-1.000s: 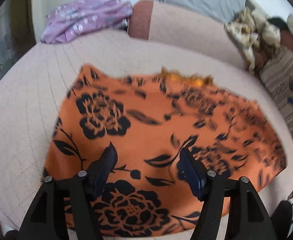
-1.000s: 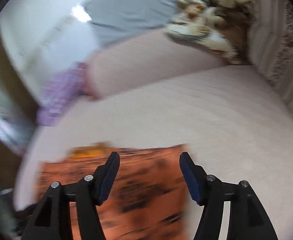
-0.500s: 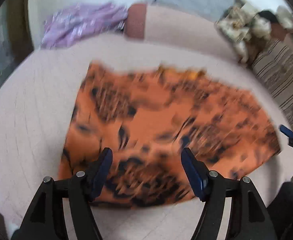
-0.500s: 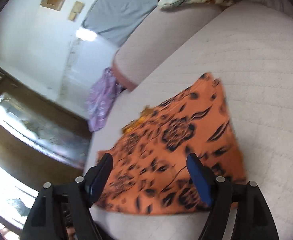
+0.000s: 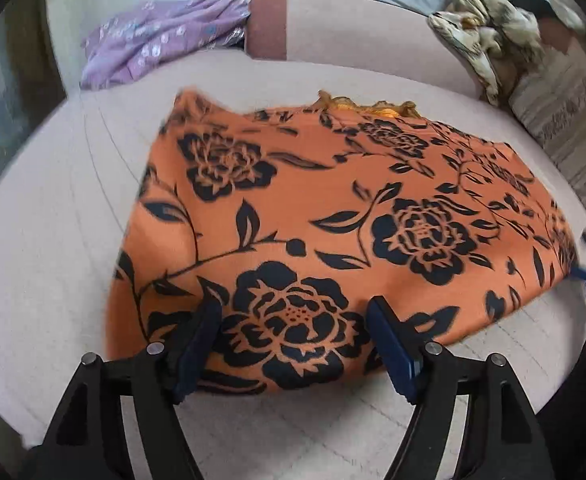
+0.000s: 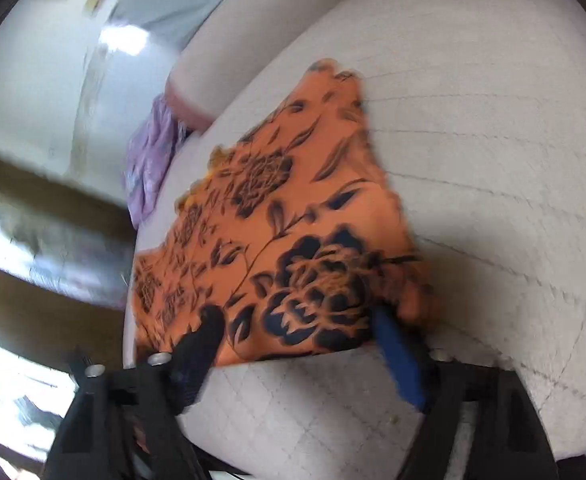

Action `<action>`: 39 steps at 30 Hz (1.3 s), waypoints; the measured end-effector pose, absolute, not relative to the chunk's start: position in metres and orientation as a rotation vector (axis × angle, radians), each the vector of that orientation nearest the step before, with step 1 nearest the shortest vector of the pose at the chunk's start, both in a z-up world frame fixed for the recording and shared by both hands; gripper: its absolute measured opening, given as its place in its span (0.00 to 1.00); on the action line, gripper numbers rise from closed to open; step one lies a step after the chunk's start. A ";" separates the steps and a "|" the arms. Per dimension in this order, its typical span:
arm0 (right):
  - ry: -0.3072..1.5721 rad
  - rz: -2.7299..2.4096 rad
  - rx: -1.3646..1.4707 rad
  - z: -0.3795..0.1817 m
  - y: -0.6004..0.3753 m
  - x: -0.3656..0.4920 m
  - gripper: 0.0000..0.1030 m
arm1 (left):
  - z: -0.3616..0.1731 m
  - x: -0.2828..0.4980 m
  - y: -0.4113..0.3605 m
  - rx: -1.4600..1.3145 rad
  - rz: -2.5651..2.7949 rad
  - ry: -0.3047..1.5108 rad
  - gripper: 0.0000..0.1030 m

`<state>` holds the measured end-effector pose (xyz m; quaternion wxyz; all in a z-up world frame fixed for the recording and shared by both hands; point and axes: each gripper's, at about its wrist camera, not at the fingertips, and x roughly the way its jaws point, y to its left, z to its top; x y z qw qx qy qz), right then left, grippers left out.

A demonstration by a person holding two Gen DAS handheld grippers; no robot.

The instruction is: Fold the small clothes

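Observation:
An orange garment with a black flower print (image 5: 333, 216) lies spread flat on a pale quilted sofa seat (image 5: 53, 240); it also shows in the right wrist view (image 6: 285, 232). My left gripper (image 5: 293, 340) is open, its blue pads over the garment's near edge, holding nothing. My right gripper (image 6: 297, 344) is open over the garment's near end, tilted, holding nothing. Its blue fingertip (image 5: 585, 274) shows at the far right of the left wrist view, beside the garment's right edge.
A purple patterned garment (image 5: 161, 36) lies at the back left of the sofa seat and shows in the right wrist view (image 6: 149, 164). A pale sofa backrest (image 5: 373, 28) runs behind. A patterned cushion (image 5: 489, 36) and striped cushions (image 5: 565, 112) sit at the right.
My left gripper has pulled back toward the garment's near edge. My right gripper has swung down and rolled, closing in on the garment's end. Both stay open.

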<state>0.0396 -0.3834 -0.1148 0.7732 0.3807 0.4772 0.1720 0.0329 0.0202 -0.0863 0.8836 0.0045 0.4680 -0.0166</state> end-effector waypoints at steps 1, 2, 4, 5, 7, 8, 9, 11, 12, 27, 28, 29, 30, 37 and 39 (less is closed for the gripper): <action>1.021 0.369 0.828 -0.103 -0.384 0.037 0.75 | -0.076 0.030 0.022 -0.017 -0.047 0.945 0.74; 0.999 0.379 0.795 -0.089 -0.381 0.037 0.75 | -0.066 0.027 0.024 -0.044 -0.051 0.900 0.74; 0.931 0.458 0.722 -0.057 -0.361 0.041 0.76 | -0.057 0.025 0.027 -0.053 -0.026 0.857 0.74; 0.911 0.536 0.711 -0.043 -0.347 0.046 0.77 | -0.058 0.030 0.033 -0.061 -0.010 0.857 0.74; 0.913 0.648 0.704 -0.036 -0.326 0.056 0.82 | -0.078 0.037 0.047 -0.099 0.045 0.934 0.75; 0.931 0.682 0.686 -0.041 -0.314 0.061 0.85 | -0.098 0.041 0.054 -0.118 0.065 1.025 0.75; 0.990 0.677 0.642 -0.059 -0.300 0.066 0.87 | -0.100 0.036 0.053 -0.091 0.048 0.990 0.75; 1.188 0.578 0.623 -0.113 -0.283 0.072 0.84 | -0.086 0.030 0.048 -0.060 0.026 0.971 0.75; 1.122 0.572 0.652 -0.108 -0.287 0.069 0.84 | -0.075 0.028 0.050 -0.081 -0.003 0.941 0.75; 1.122 0.592 0.622 -0.093 -0.315 0.103 0.84 | -0.056 0.139 0.134 -0.114 0.095 0.917 0.76; 1.093 0.618 0.621 -0.085 -0.315 0.107 0.84 | -0.054 0.146 0.133 -0.082 0.100 0.912 0.76; 1.065 0.642 0.628 -0.077 -0.317 0.115 0.84 | -0.060 0.158 0.133 -0.061 0.103 0.942 0.76; 1.054 0.649 0.643 -0.074 -0.320 0.125 0.84 | -0.070 0.171 0.136 -0.054 0.117 0.983 0.76; 1.075 0.477 0.955 -0.126 -0.381 0.201 0.83 | -0.084 0.187 0.166 -0.084 0.252 0.996 0.77; 1.010 0.488 0.963 -0.114 -0.387 0.210 0.84 | -0.077 0.178 0.168 -0.065 0.250 0.970 0.77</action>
